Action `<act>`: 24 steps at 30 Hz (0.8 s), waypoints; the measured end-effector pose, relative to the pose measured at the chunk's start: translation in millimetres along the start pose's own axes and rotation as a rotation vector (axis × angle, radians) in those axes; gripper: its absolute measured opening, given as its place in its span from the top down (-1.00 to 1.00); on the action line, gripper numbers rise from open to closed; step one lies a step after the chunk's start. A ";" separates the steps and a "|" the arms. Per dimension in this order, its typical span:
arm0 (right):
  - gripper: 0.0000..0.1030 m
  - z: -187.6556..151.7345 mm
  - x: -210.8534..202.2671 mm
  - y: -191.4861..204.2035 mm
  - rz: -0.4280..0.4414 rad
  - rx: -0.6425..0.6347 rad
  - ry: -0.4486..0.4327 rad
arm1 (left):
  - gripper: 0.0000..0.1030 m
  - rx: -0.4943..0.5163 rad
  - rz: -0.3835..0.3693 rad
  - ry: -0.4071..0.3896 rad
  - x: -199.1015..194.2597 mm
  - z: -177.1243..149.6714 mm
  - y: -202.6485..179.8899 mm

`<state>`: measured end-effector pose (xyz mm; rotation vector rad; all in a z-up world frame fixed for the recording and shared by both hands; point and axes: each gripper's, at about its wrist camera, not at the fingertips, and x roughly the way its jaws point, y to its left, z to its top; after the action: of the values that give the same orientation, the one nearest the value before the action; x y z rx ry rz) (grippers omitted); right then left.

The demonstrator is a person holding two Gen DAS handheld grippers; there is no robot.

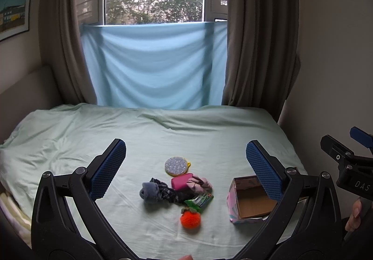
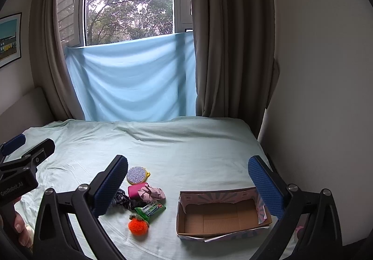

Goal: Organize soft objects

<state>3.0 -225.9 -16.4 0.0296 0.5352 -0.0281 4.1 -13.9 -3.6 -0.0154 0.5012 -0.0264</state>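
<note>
A pile of soft things lies on the pale green bed sheet [image 1: 163, 134]: a round glittery pad [image 1: 176, 165], a pink sponge [image 1: 181, 181], a pink cloth bow [image 1: 200, 182], a grey-blue sock [image 1: 150, 192], a dark patterned cloth [image 1: 172, 193], a green tissue packet [image 1: 200, 200] and an orange pompom [image 1: 190, 219]. An open empty cardboard box [image 1: 250, 201] stands to their right; it also shows in the right wrist view [image 2: 216, 215]. My left gripper [image 1: 186, 164] is open above the pile. My right gripper [image 2: 188, 179] is open, between the pile and the box.
A blue cloth [image 1: 153, 64] hangs under the window between brown curtains [image 1: 254, 34]. A white wall [image 2: 326, 73] runs along the bed's right side. The sheet extends far back and to the left.
</note>
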 end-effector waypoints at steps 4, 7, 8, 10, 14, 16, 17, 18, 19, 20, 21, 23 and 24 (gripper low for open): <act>-0.99 6.1 0.0 -4.6 0.010 0.000 0.016 | -0.99 -0.019 -0.003 0.014 -0.5 5.2 3.1; -0.99 9.0 2.6 -2.1 0.017 -0.028 0.023 | -0.99 -0.037 0.017 0.039 3.7 3.9 10.5; -0.99 8.9 5.0 -0.3 0.030 -0.039 0.026 | -0.99 -0.042 0.029 0.045 5.0 1.2 13.6; -0.99 5.2 10.4 4.5 0.049 -0.059 0.030 | -0.99 -0.048 0.054 0.056 8.0 -9.3 22.4; -0.99 -9.3 25.9 20.4 0.070 -0.064 0.055 | -0.99 -0.041 0.064 0.123 23.7 -34.9 50.8; -0.99 -18.0 32.8 29.3 0.073 -0.038 0.080 | -0.99 -0.041 0.045 0.151 32.6 -45.6 67.3; -0.99 -22.6 36.0 34.4 0.075 -0.027 0.092 | -0.99 -0.040 0.037 0.161 37.9 -49.2 75.1; -0.99 -28.0 39.6 40.4 0.077 -0.017 0.105 | -0.99 -0.036 0.027 0.169 44.2 -53.6 83.0; -0.99 -33.7 44.3 48.1 0.073 -0.010 0.118 | -0.99 -0.031 0.013 0.182 52.3 -58.1 92.4; -0.99 -38.0 49.0 53.8 0.067 -0.006 0.130 | -0.99 -0.026 -0.001 0.198 59.5 -62.0 99.5; -0.99 -45.2 55.3 65.0 0.058 -0.002 0.146 | -0.99 -0.016 -0.024 0.219 70.3 -67.0 109.5; -0.99 -57.7 68.2 80.2 0.053 0.008 0.169 | -0.99 0.002 -0.054 0.241 85.6 -76.4 122.5; -0.99 -64.0 74.3 85.1 0.049 0.013 0.180 | -0.99 0.016 -0.073 0.257 97.8 -82.8 131.2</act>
<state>37.2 -140.0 -107.6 0.0583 0.7136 0.0190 52.8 113.7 -126.0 -0.0144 0.7573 -0.1052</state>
